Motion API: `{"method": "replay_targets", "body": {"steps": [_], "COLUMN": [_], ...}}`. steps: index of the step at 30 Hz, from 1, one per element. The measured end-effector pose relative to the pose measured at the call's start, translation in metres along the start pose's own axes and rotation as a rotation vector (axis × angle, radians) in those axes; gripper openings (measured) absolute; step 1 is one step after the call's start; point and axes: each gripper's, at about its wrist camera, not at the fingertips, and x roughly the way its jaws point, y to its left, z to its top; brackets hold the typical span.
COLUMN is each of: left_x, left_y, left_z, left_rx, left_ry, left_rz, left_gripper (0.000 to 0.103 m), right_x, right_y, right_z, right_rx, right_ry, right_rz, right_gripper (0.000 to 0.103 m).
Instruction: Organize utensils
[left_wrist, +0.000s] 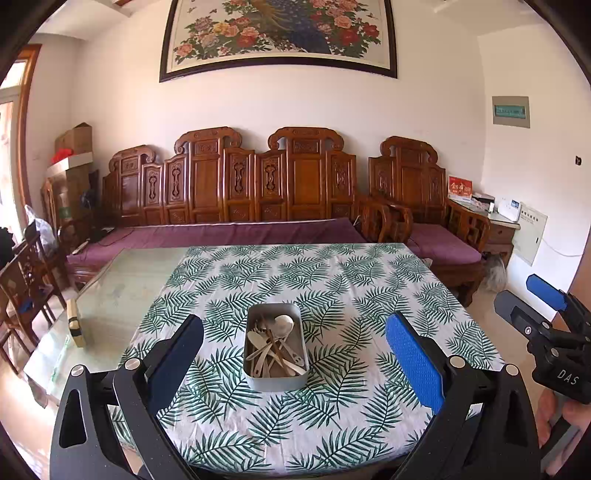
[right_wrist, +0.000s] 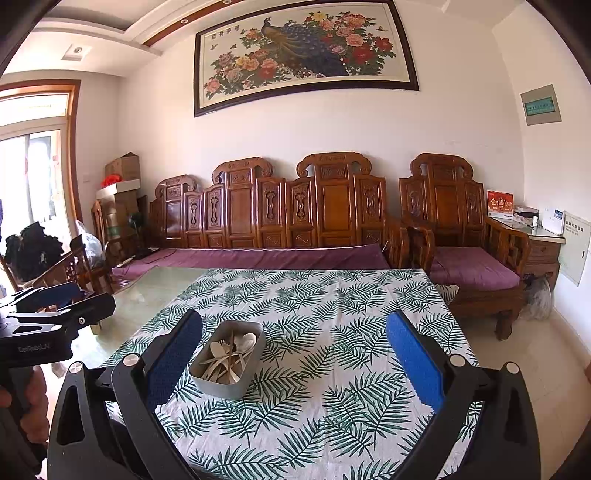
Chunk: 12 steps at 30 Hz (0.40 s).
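Left wrist view: utensils (left_wrist: 275, 345) piled loose in tin (left_wrist: 275, 382) on bench (left_wrist: 332, 280); both grippers, left (left_wrist: 293, 360) and right (right_wrist: 293, 360), spread wide, empty, held back, facing tin within reach

I read a white tablecloth (left_wrist: 332, 280) with green fern print, a grey metal tin (left_wrist: 275, 380) holding cream and silver utensils (left_wrist: 275, 343), blue gripper pads (left_wrist: 413, 362), and purple sofa cushions (left_wrist: 221, 232).
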Motion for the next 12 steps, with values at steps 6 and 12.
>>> {"method": "replay_targets", "body": {"steps": [6, 12], "left_x": [-0.0005, -0.0017], "left_y": [0.0002, 0.0003], "left_z": [0.0009, 0.0012], "left_rx": [0.0, -0.002], "left_ry": [-0.002, -0.003], "left_rz": [-0.002, -0.004], "left_gripper": [0.095, 0.095], "right_x": [-0.0002, -0.0001], "right_y": [-0.0002, -0.0004], "right_z": [0.0001, 0.0001], "right_rx": [0.0, 0.001], "right_ry": [-0.002, -0.001], "right_rz": [0.0, 0.001], "right_gripper": [0.1, 0.1]}}
